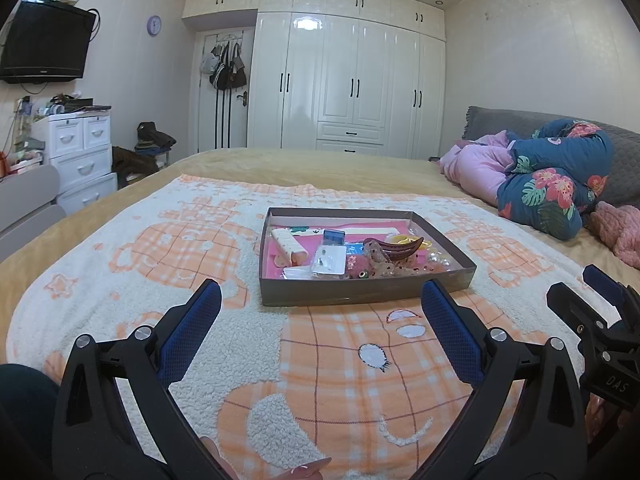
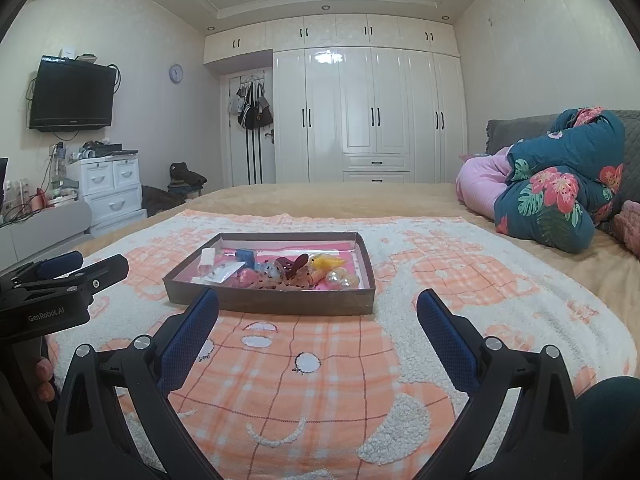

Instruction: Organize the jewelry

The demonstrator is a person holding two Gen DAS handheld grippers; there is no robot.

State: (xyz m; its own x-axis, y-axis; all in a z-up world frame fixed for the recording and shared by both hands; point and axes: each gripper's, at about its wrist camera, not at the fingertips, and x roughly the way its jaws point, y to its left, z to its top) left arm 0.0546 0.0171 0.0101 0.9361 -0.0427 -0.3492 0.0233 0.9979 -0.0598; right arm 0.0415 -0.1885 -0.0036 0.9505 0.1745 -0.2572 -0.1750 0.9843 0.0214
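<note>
A shallow dark box (image 1: 360, 296) sits on an orange-and-white blanket on the bed; it also shows in the right wrist view (image 2: 280, 305). It holds mixed jewelry and hair items: a brown claw clip (image 1: 400, 246), a white card of earrings (image 1: 330, 260), a cream case (image 1: 288, 244), clear beads (image 2: 340, 278) and a yellow piece (image 2: 326, 261). My left gripper (image 1: 320, 300) is open and empty, just short of the box's near wall. My right gripper (image 2: 318, 310) is open and empty, also just in front of the box. Each gripper shows at the edge of the other's view.
A folded floral quilt (image 1: 556, 176) and pink bedding (image 1: 480, 164) lie at the right by the grey headboard. White wardrobes (image 1: 352, 80) stand beyond the bed. A white drawer unit (image 1: 80, 148) and a wall TV (image 1: 44, 40) are on the left.
</note>
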